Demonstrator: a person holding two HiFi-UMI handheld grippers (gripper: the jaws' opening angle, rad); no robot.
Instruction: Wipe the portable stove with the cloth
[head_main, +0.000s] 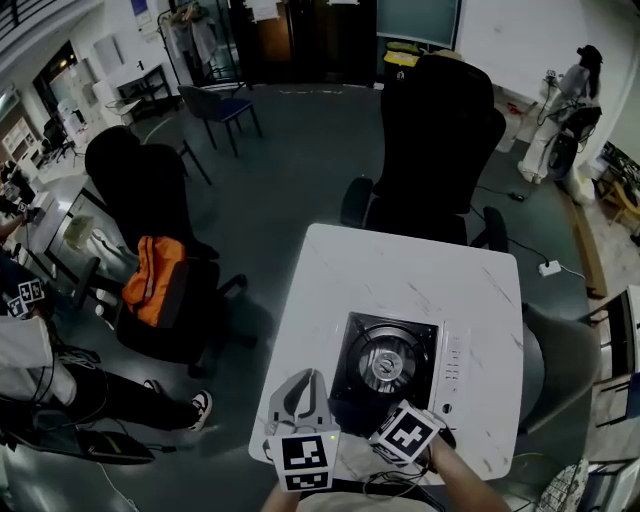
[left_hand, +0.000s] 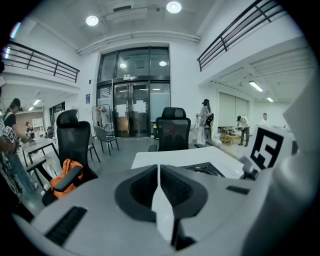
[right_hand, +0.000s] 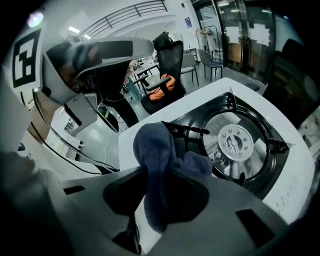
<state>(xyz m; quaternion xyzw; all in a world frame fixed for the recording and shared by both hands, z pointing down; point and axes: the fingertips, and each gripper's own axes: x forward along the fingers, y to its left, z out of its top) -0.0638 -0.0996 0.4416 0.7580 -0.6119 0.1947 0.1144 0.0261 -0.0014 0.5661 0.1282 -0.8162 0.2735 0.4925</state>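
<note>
My right gripper (right_hand: 152, 200) has its jaws clamped on the blue cloth (right_hand: 157, 142), bunched at the near edge of the portable stove (right_hand: 235, 145) (probably touching it). My left gripper (left_hand: 161, 200) has its jaws pressed together, holding nothing.

Left gripper (head_main: 300, 392): pale grey moulded shell, dark padded recess round the jaws, black slots on the upper face. Carries a white cube (head_main: 303, 462) printed with black square markers. Right gripper (right_hand: 160, 195): same grey shell and dark recess, own marker cube (head_main: 407, 432), thin black cables (head_main: 385, 483) alongside.
</note>
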